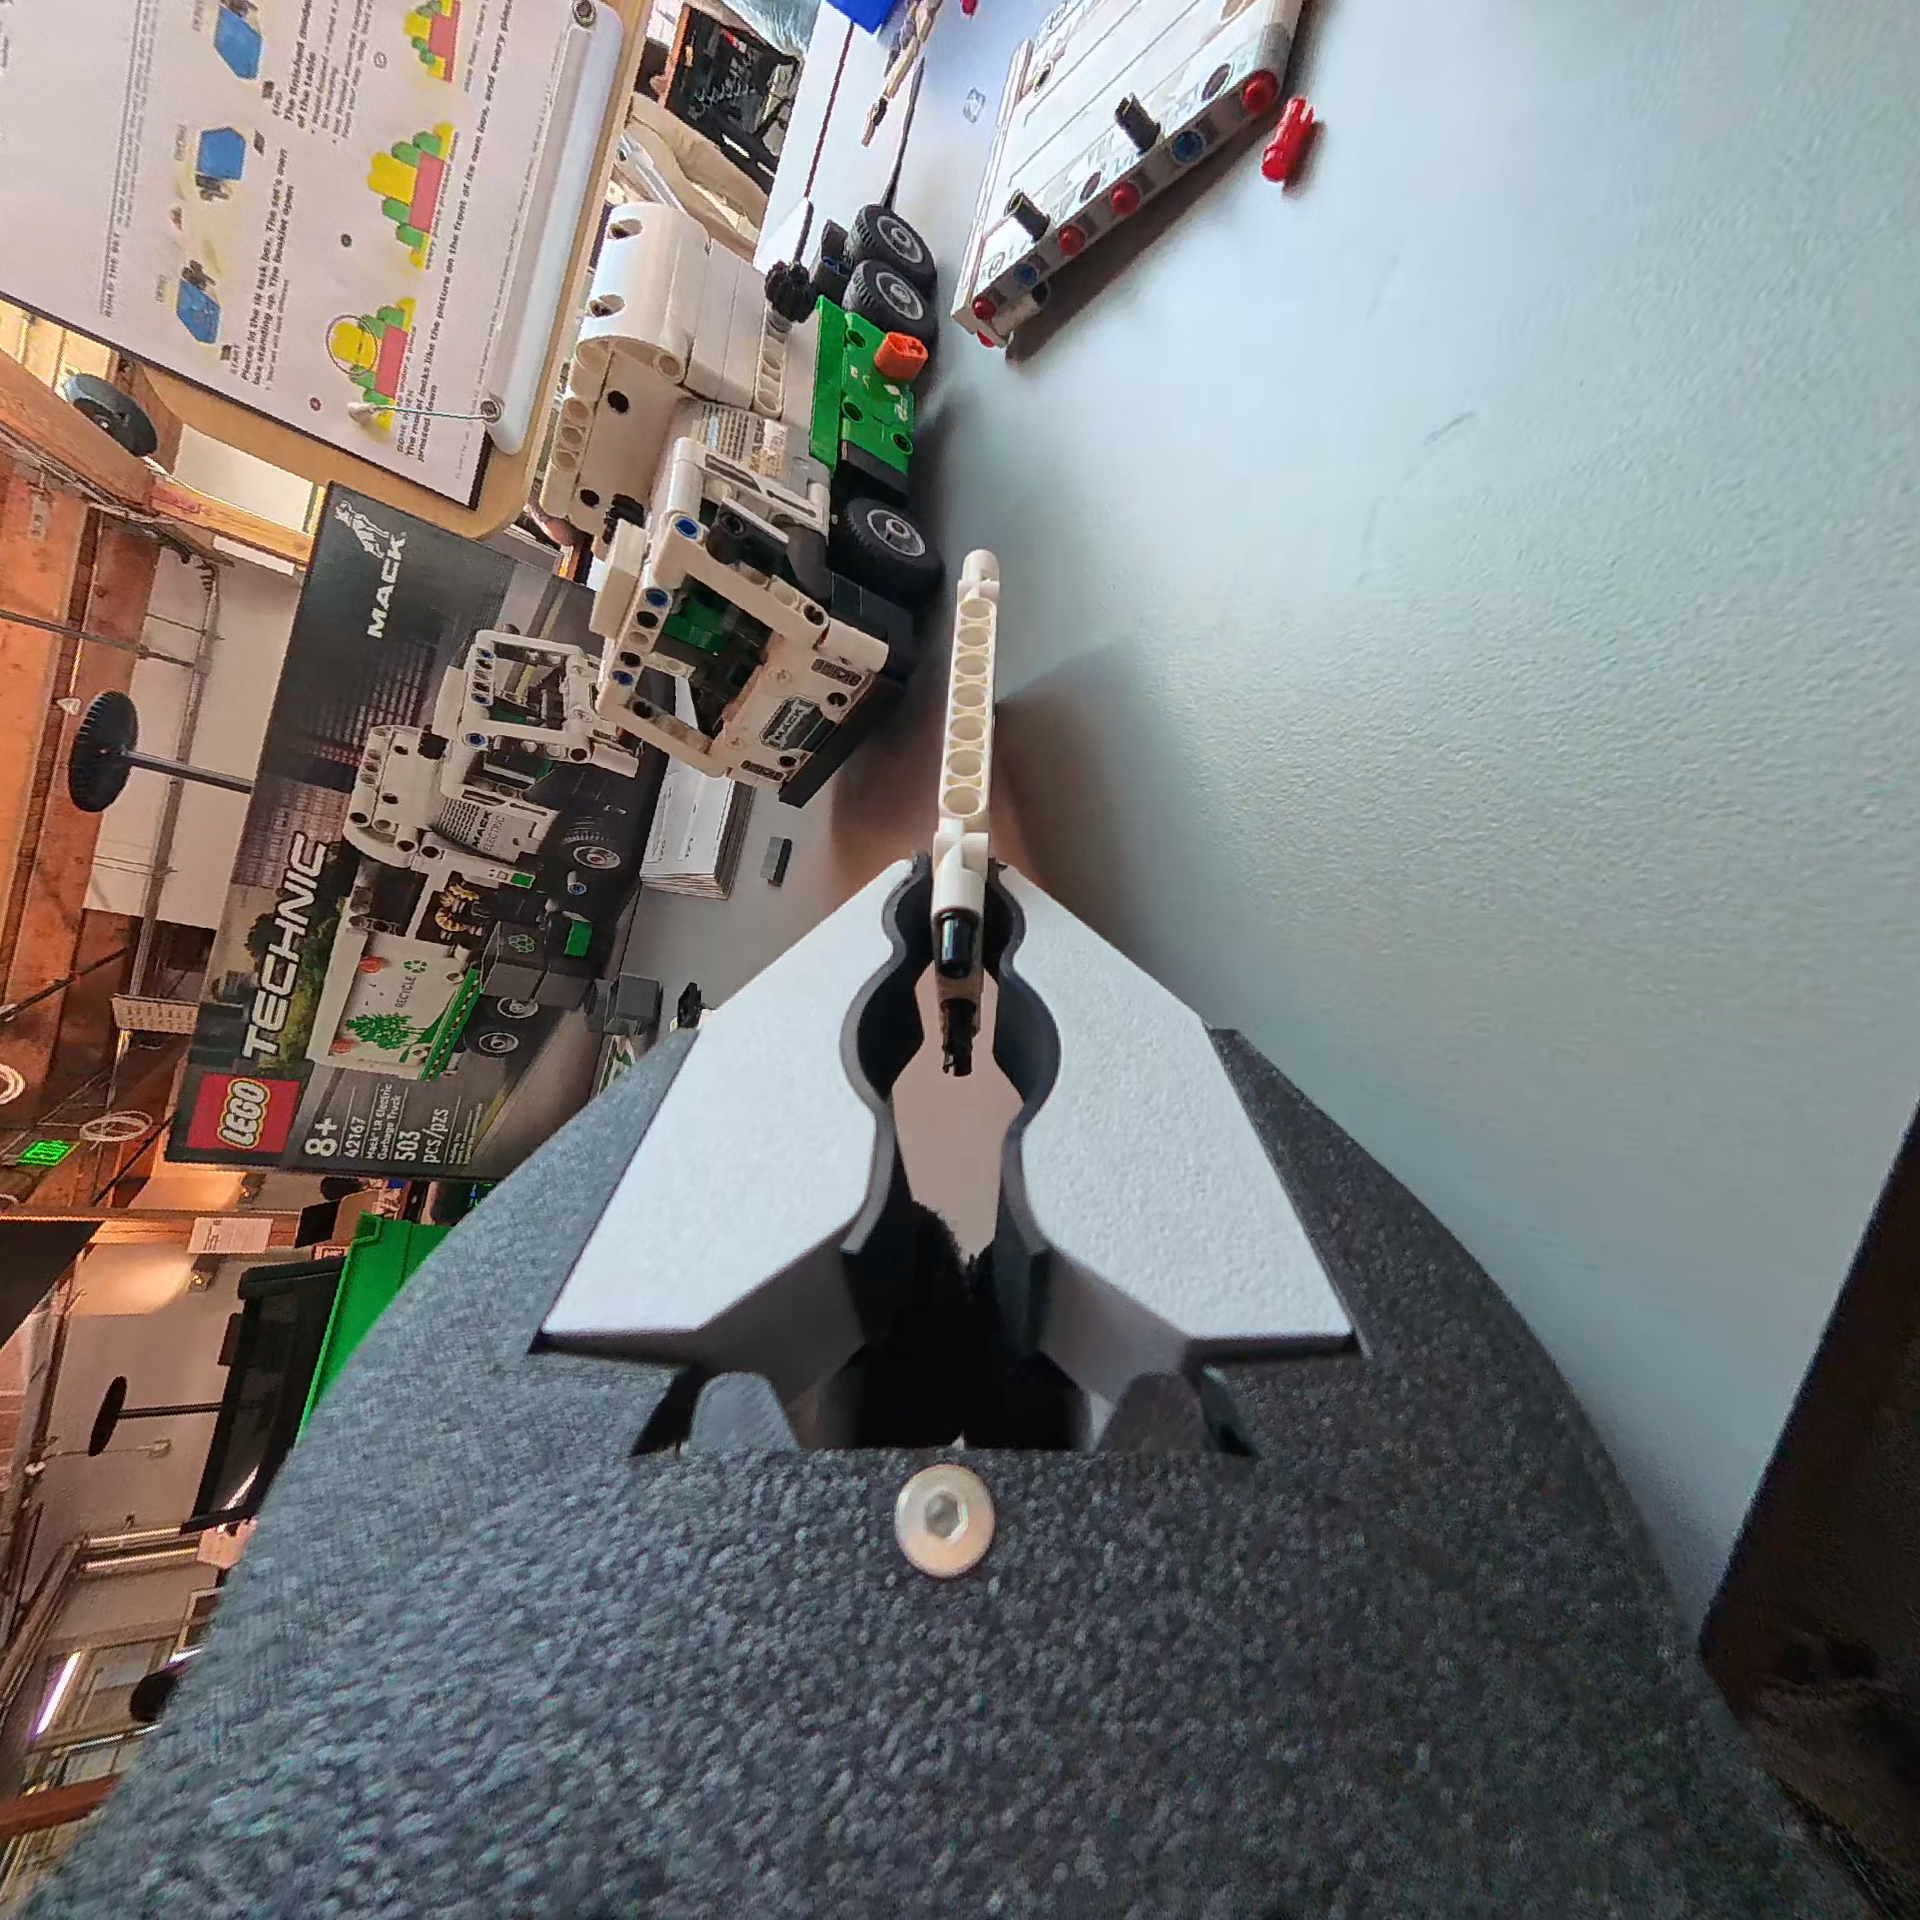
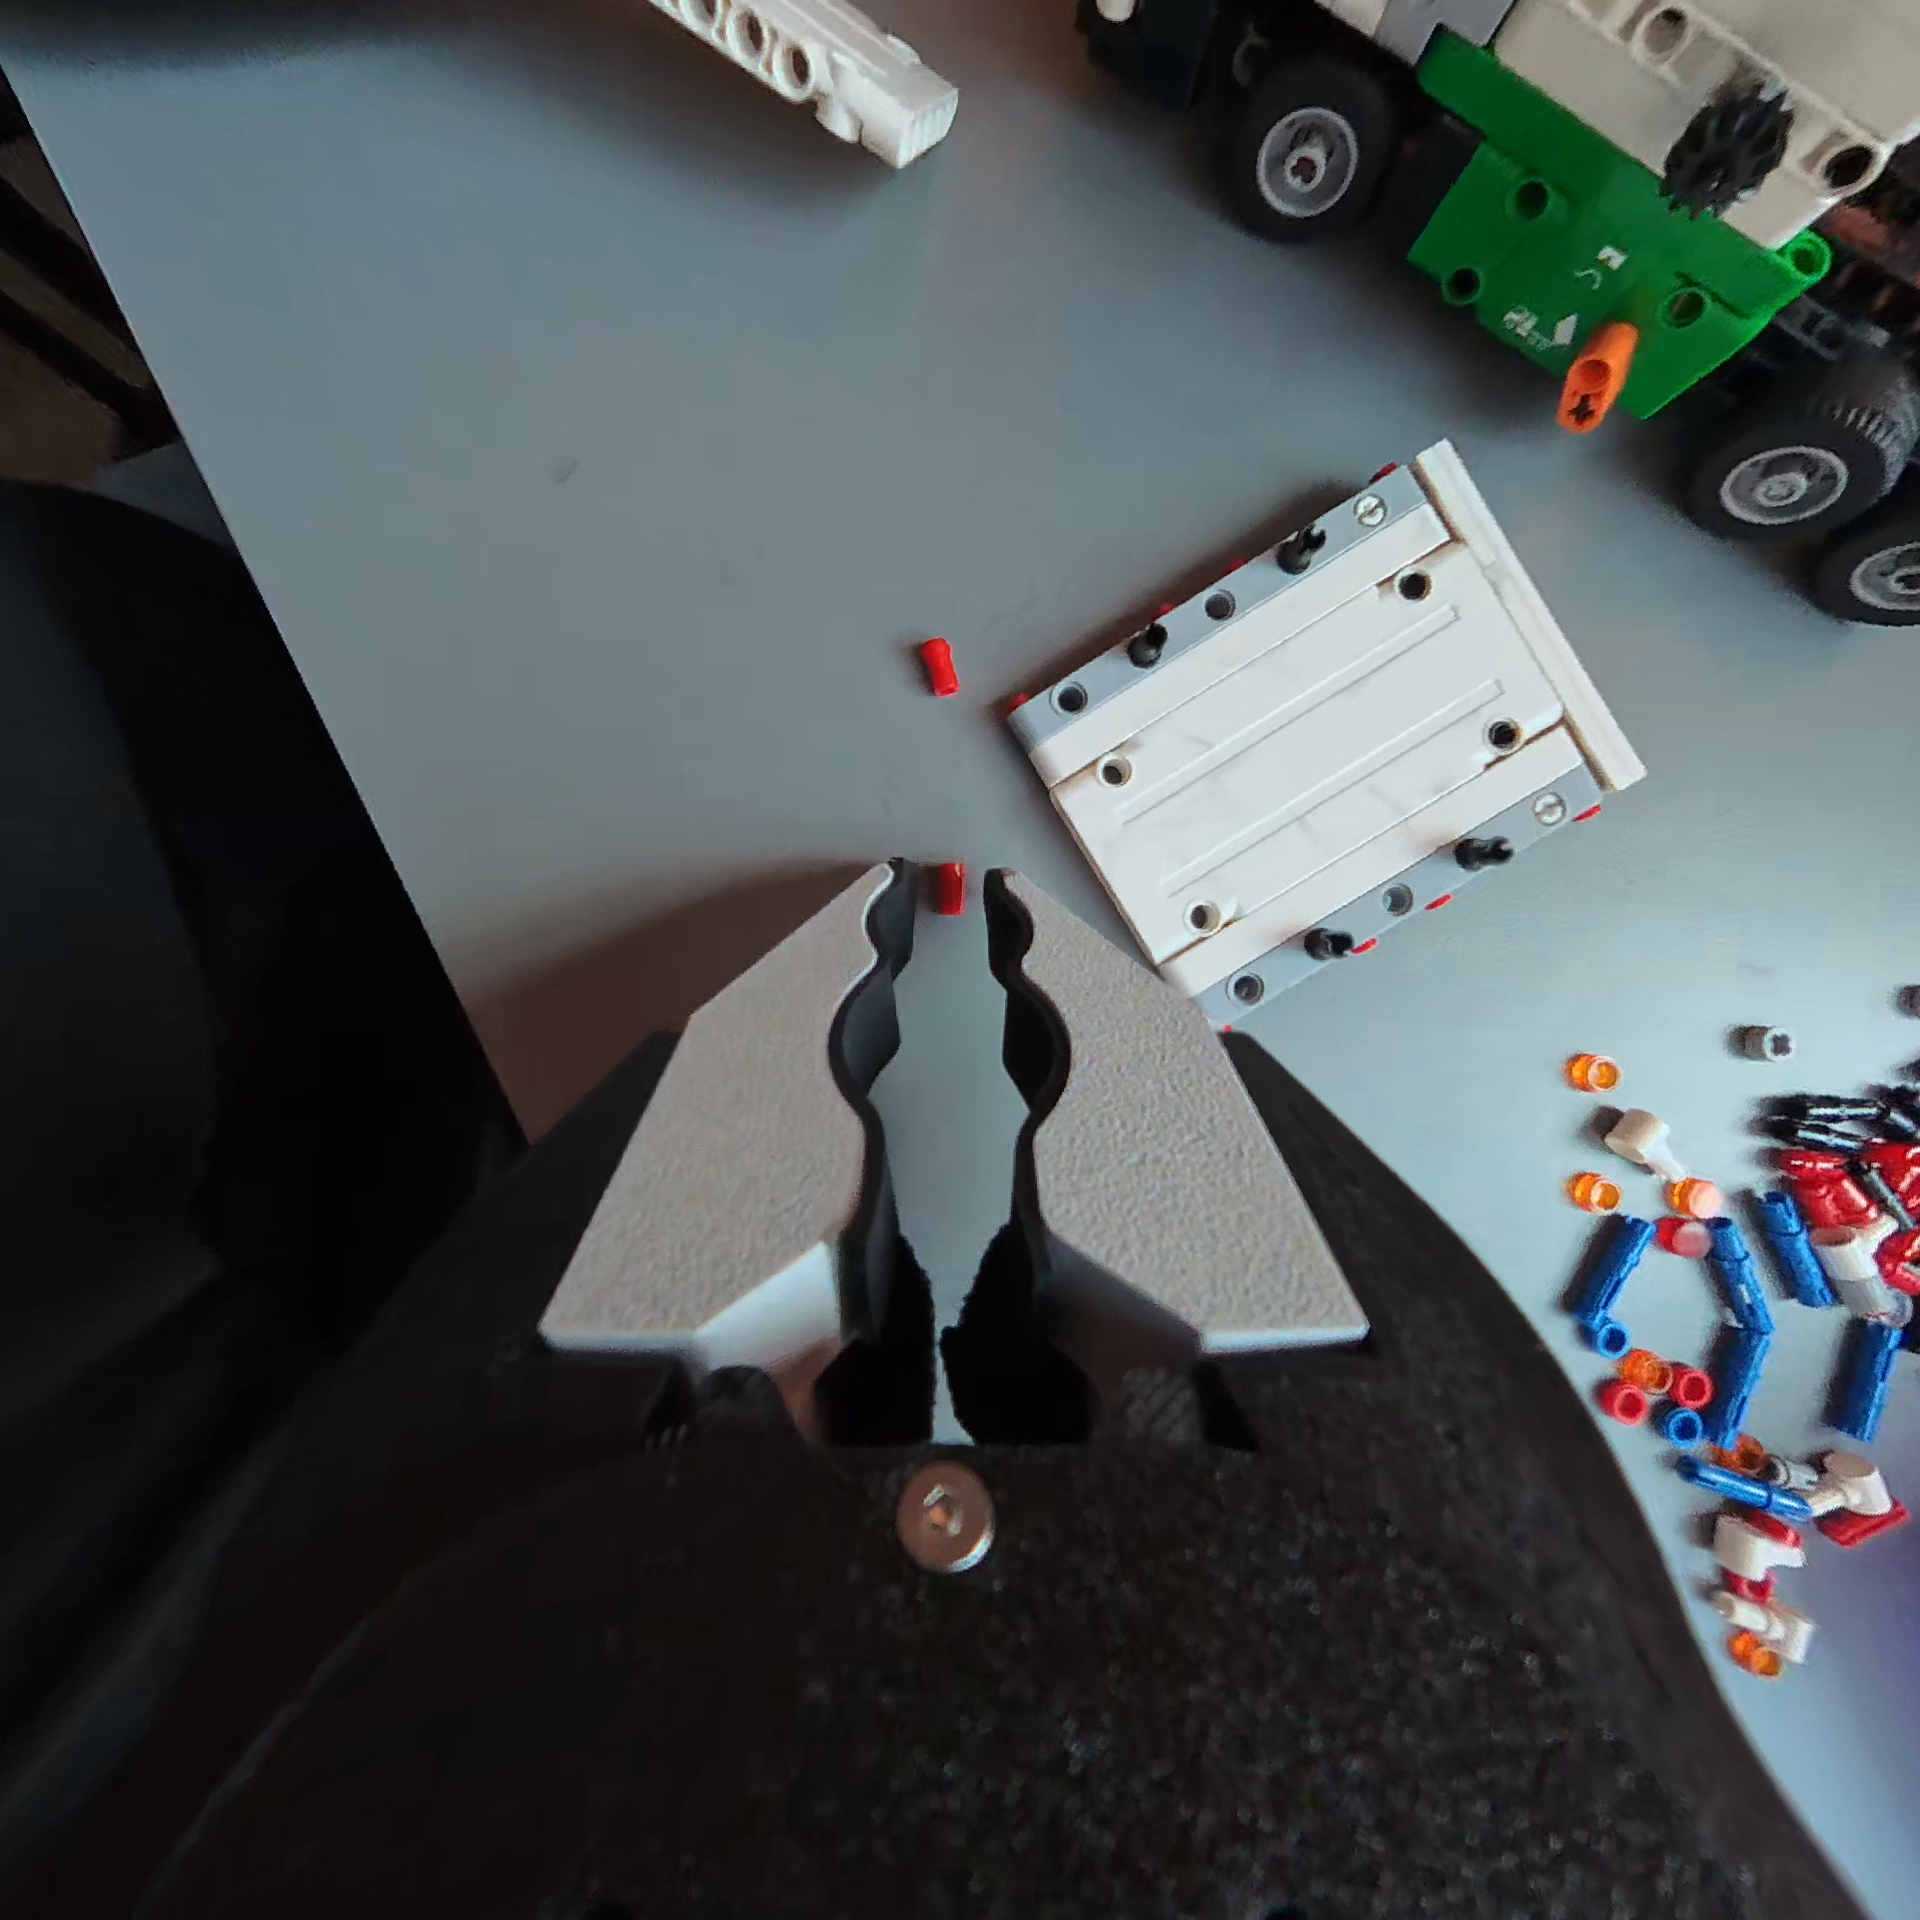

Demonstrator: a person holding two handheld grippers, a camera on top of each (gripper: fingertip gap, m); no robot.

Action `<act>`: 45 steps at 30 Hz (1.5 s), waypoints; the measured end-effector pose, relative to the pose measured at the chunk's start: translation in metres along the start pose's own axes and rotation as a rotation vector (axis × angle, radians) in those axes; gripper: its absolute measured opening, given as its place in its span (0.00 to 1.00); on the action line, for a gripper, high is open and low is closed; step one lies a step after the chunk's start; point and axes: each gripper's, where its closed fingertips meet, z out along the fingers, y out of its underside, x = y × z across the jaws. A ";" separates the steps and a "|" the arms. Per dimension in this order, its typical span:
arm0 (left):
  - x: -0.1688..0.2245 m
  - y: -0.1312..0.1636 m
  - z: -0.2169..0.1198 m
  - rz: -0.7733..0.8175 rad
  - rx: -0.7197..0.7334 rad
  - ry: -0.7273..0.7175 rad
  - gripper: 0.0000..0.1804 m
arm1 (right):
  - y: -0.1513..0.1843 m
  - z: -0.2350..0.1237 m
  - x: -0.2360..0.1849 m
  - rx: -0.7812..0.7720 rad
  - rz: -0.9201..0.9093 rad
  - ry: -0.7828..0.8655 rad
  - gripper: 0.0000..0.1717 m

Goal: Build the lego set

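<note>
While the left gripper (image 1: 961, 894) clamps a white holed beam (image 1: 971, 707) pointing to twelve o'clock, the right gripper (image 2: 948, 891) stands apart around a red pin (image 2: 945, 888) on the grey table (image 2: 623, 416) — unpinched — white panel (image 2: 1320, 727) at two o'clock.

A pale grey table (image 1: 1455, 623) fills most of the view, lit softly from one side. Beyond it stand brick-red walls (image 1: 62, 623) with warm lamps, and green bins (image 1: 384, 1278).
</note>
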 end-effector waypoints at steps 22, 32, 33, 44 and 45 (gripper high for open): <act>0.001 -0.003 -0.002 0.038 0.023 -0.020 0.03 | 0.037 -0.098 0.071 0.771 0.669 0.471 0.02; 0.002 -0.005 -0.003 0.055 0.038 -0.024 0.03 | 0.100 -0.150 0.044 0.930 0.576 1.034 0.02; 0.002 -0.006 -0.003 0.056 0.039 -0.026 0.03 | 0.110 -0.149 0.043 0.926 0.597 1.061 0.02; 0.001 -0.005 -0.002 0.056 0.033 -0.028 0.03 | 0.169 -0.145 0.034 0.898 0.633 1.223 0.02; 0.001 -0.005 -0.002 0.055 0.032 -0.027 0.03 | 0.169 -0.145 0.034 0.917 0.637 1.222 0.02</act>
